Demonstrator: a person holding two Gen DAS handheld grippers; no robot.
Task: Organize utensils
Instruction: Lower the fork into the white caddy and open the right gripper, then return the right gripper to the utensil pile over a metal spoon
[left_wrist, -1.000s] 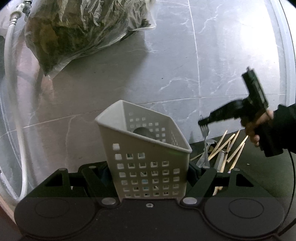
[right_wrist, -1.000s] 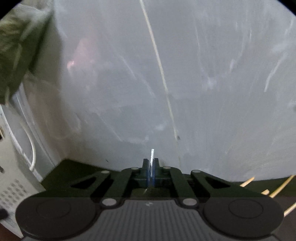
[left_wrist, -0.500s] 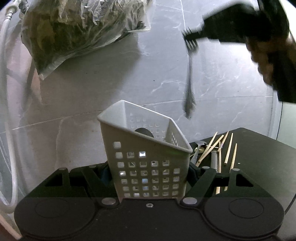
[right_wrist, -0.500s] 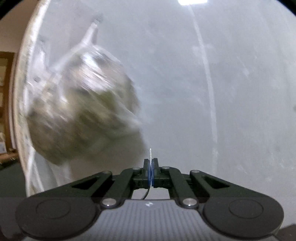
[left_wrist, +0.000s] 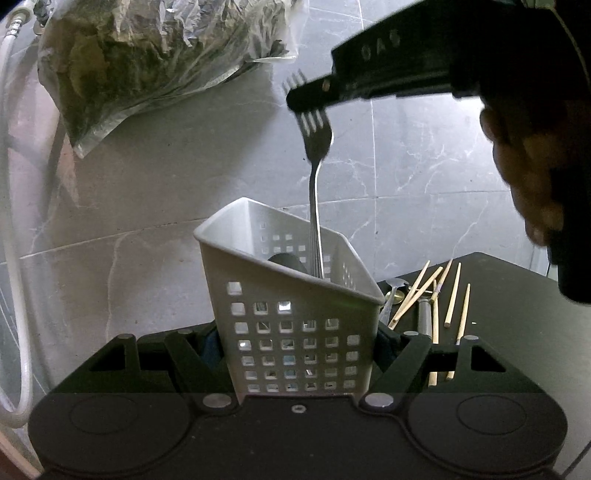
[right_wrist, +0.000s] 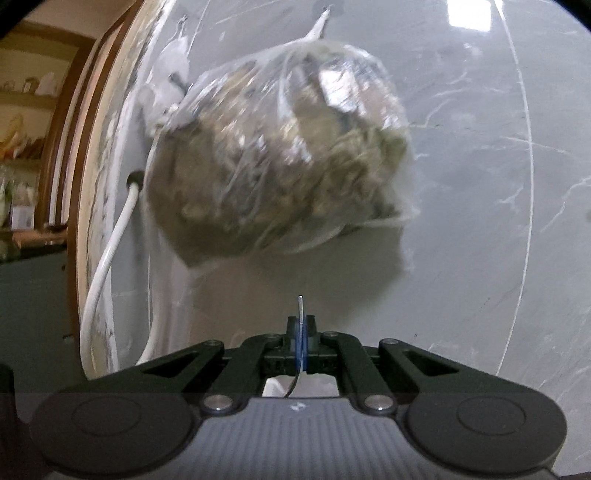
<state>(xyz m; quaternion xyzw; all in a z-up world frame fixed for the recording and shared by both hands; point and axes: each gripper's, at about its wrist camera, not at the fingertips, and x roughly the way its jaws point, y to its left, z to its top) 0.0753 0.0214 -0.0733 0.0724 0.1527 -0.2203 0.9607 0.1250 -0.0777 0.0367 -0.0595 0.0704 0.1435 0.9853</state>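
- Step in hand, by the look of it: lowering the fork (left_wrist: 317, 173) handle-first into the white perforated caddy (left_wrist: 295, 317); handle end already below the caddy's rim, tines up and well above it
- Right gripper (left_wrist: 306, 98) above the caddy, clamped tight across the fork's tines; seen edge-on in the right wrist view as a thin metal strip pinched between the closed blue pads (right_wrist: 301, 341)
- Left gripper (left_wrist: 295, 354) closed on the caddy, one finger pressed to each side wall; caddy tilted, its mouth leaning away from the left camera
- Inside the caddy: a dark rounded shape beside the fork's handle, too hidden to name
- Just right of the caddy on the dark tabletop (left_wrist: 517, 306): loose wooden chopsticks (left_wrist: 436, 291) and other metal utensils (left_wrist: 397, 295), not yet sorted
- Above and left of the caddy, against the grey marble wall (left_wrist: 424, 177): a clear bag of greens (left_wrist: 155, 62); well apart from the fork's path
- To do it well: hold the caddy steady with the left grip; sink the fork straight down along its own line; keep the handle off the dark shape and off the rim
- Release only once the handle meets the bottom, or near it; a drop from height likely to rattle or tip the tilted caddy
- Then draw the right fingers straight up, clear of the tines, before heading right of the caddy for the next piece
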